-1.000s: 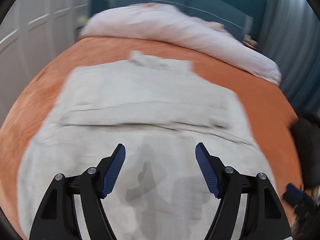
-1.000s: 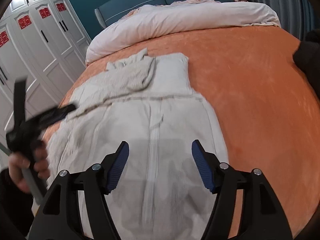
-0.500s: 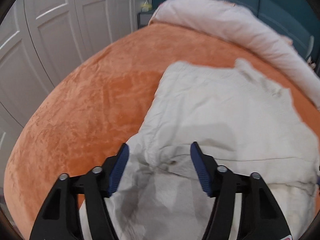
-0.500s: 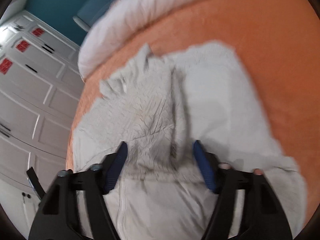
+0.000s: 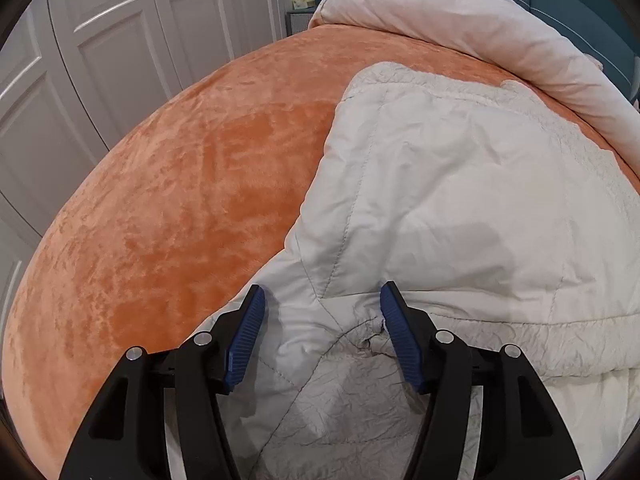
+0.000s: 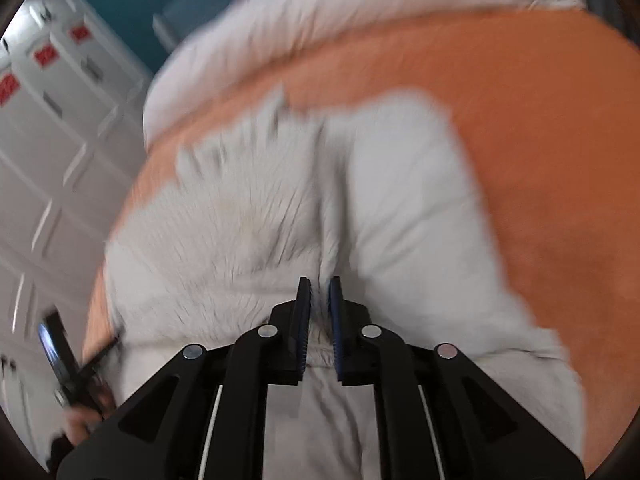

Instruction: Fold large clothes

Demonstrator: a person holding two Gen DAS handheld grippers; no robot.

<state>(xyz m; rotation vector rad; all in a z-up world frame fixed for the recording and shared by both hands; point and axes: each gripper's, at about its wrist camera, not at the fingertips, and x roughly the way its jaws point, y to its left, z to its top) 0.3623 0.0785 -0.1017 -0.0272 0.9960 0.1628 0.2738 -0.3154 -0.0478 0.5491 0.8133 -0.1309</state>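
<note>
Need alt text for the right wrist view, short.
Blurred view: the right tool, nearly shut, pinches a fold of a pale coat spread on an orange bed. White wardrobe doors stand at left, a pale duvet lies beyond.

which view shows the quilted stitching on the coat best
The left wrist view: it is sharp, and the coat's stitched seams and crinkled fabric show clearly. The right wrist view is motion-blurred, showing the coat only as a pale shape, no seams.
</note>
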